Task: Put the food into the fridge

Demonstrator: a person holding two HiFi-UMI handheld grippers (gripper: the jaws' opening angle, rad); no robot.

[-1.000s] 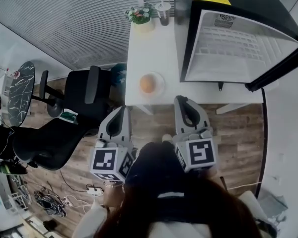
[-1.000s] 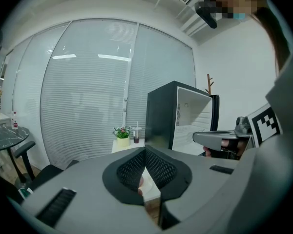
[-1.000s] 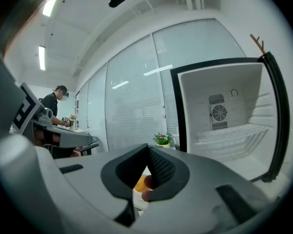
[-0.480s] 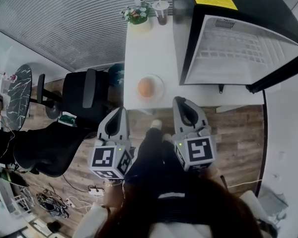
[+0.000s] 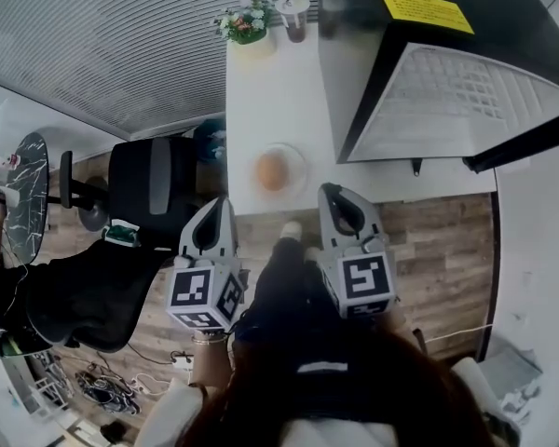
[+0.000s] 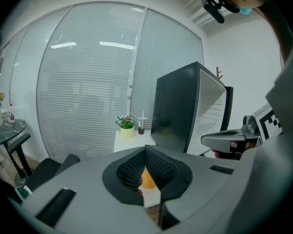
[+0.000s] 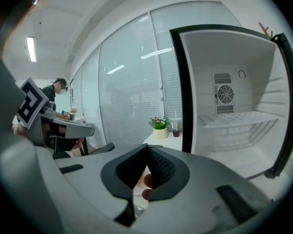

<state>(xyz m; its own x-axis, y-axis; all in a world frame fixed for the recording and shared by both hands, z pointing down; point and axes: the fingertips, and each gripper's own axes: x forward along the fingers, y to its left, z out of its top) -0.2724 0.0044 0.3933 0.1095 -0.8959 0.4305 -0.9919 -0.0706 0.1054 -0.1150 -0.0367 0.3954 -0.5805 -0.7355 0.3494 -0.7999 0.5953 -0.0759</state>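
You hold your left gripper (image 5: 215, 209) and your right gripper (image 5: 334, 196) side by side in front of your body, both pointing forward, a little apart. The jaws of each are pressed together, with nothing between them.

Orange round food (image 5: 273, 169) on white flat bench (image 5: 270, 91); black box fridge (image 5: 354, 7), white inside, yellow label (image 5: 426, 11) on top; brown wood-plank floor (image 5: 438, 250); black office chair (image 5: 149, 189).
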